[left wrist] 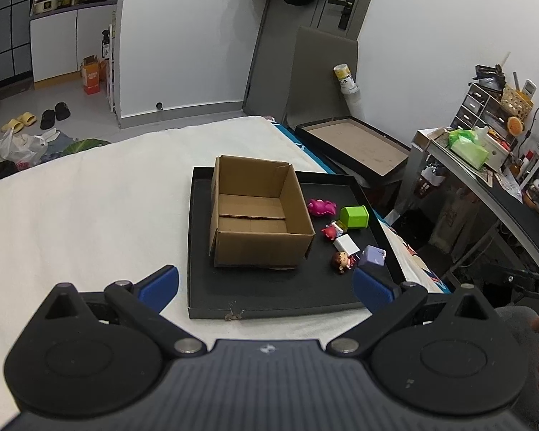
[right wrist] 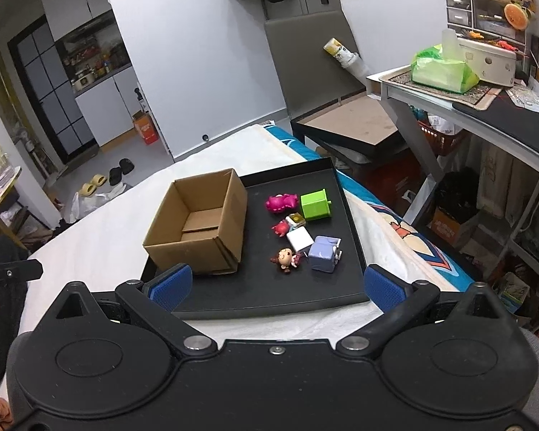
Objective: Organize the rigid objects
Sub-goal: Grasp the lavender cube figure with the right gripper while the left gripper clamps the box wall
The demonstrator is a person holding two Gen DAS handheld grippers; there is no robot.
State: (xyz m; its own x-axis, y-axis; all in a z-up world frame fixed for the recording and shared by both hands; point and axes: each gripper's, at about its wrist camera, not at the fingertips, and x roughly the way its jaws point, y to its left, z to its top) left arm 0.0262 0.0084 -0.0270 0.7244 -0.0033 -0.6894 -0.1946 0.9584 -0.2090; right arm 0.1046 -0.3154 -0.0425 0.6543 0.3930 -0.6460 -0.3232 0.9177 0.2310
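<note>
A black tray (left wrist: 269, 298) (right wrist: 269, 294) lies on a white bed. On it stands an open, empty cardboard box (left wrist: 258, 212) (right wrist: 201, 219). Right of the box lie small toys: a pink creature (left wrist: 321, 207) (right wrist: 281, 202), a green cube (left wrist: 355, 216) (right wrist: 315, 204), a red figure (left wrist: 330, 231) (right wrist: 281, 228), a white block (left wrist: 346, 244) (right wrist: 300, 239), a brown-haired doll (left wrist: 342, 261) (right wrist: 285, 258) and a lilac cube (left wrist: 373, 255) (right wrist: 323, 253). My left gripper (left wrist: 266, 287) and right gripper (right wrist: 276, 287) are both open, empty, near the tray's front edge.
The bed (left wrist: 90, 215) stretches to the left. A second empty black tray (left wrist: 355, 143) leans off the bed's far right. A cluttered desk (right wrist: 485, 82) with a green tissue pack (right wrist: 443, 72) stands on the right. Shoes and bags lie on the floor far left.
</note>
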